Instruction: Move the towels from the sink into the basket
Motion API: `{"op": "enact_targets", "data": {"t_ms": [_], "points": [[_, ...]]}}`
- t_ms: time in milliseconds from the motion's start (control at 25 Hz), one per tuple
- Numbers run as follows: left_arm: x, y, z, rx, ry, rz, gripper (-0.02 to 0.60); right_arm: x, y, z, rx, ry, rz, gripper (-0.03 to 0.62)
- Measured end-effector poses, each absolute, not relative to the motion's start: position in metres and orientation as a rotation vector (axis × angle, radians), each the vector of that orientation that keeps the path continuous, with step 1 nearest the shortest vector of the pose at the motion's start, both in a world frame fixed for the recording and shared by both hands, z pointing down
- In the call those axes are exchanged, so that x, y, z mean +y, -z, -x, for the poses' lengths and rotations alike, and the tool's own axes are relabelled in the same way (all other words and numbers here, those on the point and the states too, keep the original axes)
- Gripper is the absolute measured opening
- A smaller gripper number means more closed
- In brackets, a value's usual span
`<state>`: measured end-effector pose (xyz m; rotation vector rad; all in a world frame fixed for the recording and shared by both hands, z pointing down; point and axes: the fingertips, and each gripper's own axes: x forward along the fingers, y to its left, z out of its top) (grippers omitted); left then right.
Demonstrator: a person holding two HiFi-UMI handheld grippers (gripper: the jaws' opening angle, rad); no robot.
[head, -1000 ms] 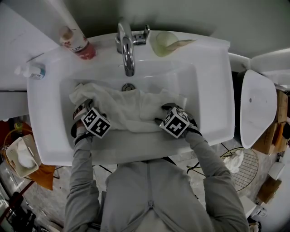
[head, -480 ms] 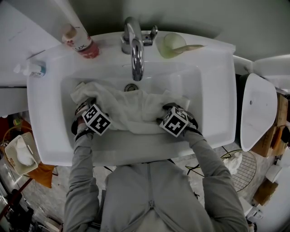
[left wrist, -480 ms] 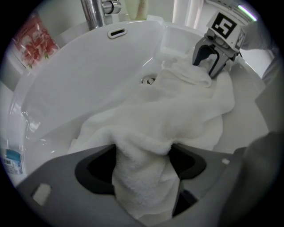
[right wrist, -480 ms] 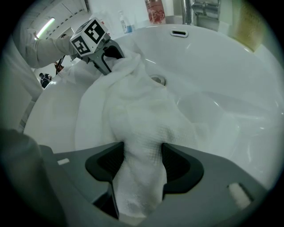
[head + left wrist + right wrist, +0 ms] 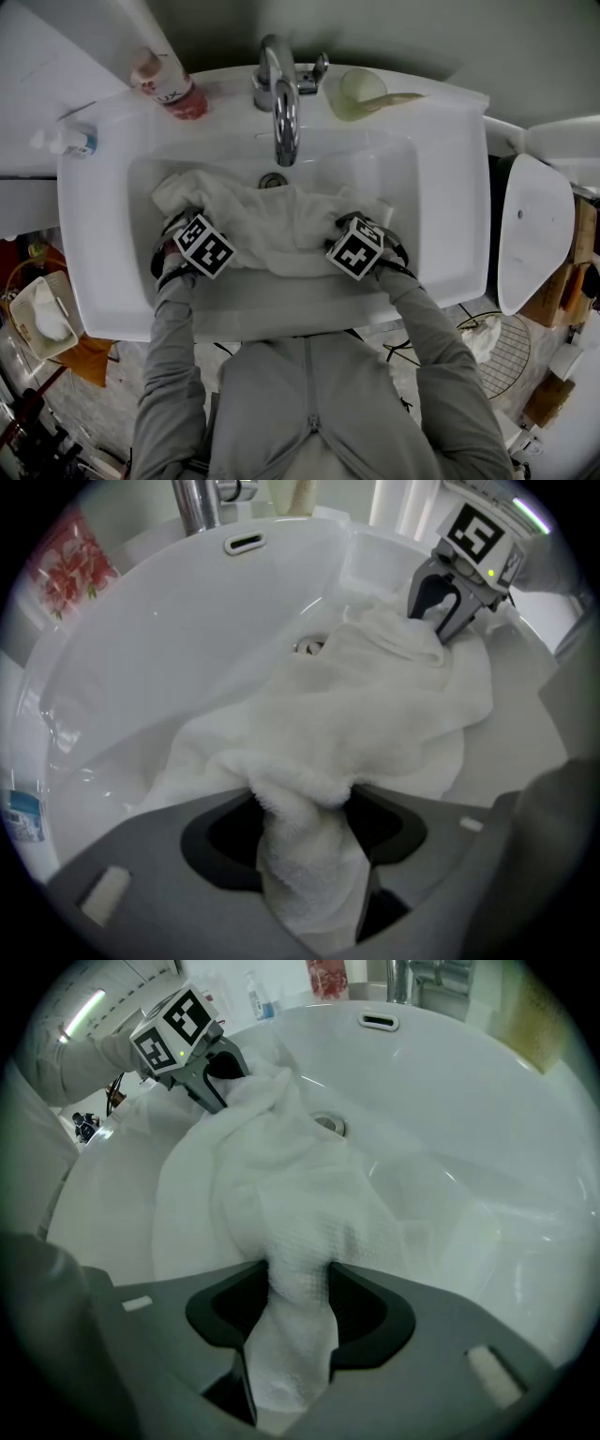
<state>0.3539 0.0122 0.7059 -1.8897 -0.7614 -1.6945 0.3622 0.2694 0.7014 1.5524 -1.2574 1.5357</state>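
Note:
White towels (image 5: pixel 277 225) lie bunched across the basin of the white sink (image 5: pixel 441 187). My left gripper (image 5: pixel 192 232) is at their left end. Its jaws are closing on a fluffy fold (image 5: pixel 305 855) that bunches into a narrow neck between them. My right gripper (image 5: pixel 364 236) is at the right end, its jaws closing on a waffle-textured fold (image 5: pixel 295 1335) that they pinch. Each gripper shows in the other's view: the right gripper (image 5: pixel 448 611) and the left gripper (image 5: pixel 217 1074) both bite into the cloth. A wire basket (image 5: pixel 511 361) stands on the floor at the lower right.
The faucet (image 5: pixel 284 112) overhangs the drain (image 5: pixel 272 180) just behind the towels. A red-labelled bottle (image 5: pixel 169 89), a small bottle (image 5: pixel 70 142) and a green cup (image 5: pixel 361 94) stand on the back rim. A white toilet lid (image 5: pixel 530 230) is to the right, and a small bin (image 5: pixel 37 323) at lower left.
Both grippers have stayed at the two ends of the towels. The right gripper's marker cube has turned slightly, and the cloth has gathered a little tighter at both jaws.

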Motion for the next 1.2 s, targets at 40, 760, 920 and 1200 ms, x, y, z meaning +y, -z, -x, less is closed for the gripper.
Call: {"op": "enact_targets", "data": {"t_ms": [40, 760, 920, 1200], "points": [[0.013, -0.706, -0.353, -0.759, 1.697, 1.886, 0.319, 0.269, -0.701, -0.363, -1.253, -1.533, -1.556, 0.190], [0.014, -0.682, -0.353, -0.692, 1.688, 2.038, 0.181, 0.264, -0.673, -0.378, -1.240, -1.398, -1.733, 0.058], [0.012, -0.662, -0.360, -0.641, 1.642, 2.124, 0.176, 0.263, -0.650, -0.389, -1.236, -1.354, -1.855, 0.057], [0.015, -0.610, -0.367, -0.529, 1.497, 2.327, 0.173, 0.266, -0.586, -0.408, -1.245, -1.174, -2.122, 0.057]]}}
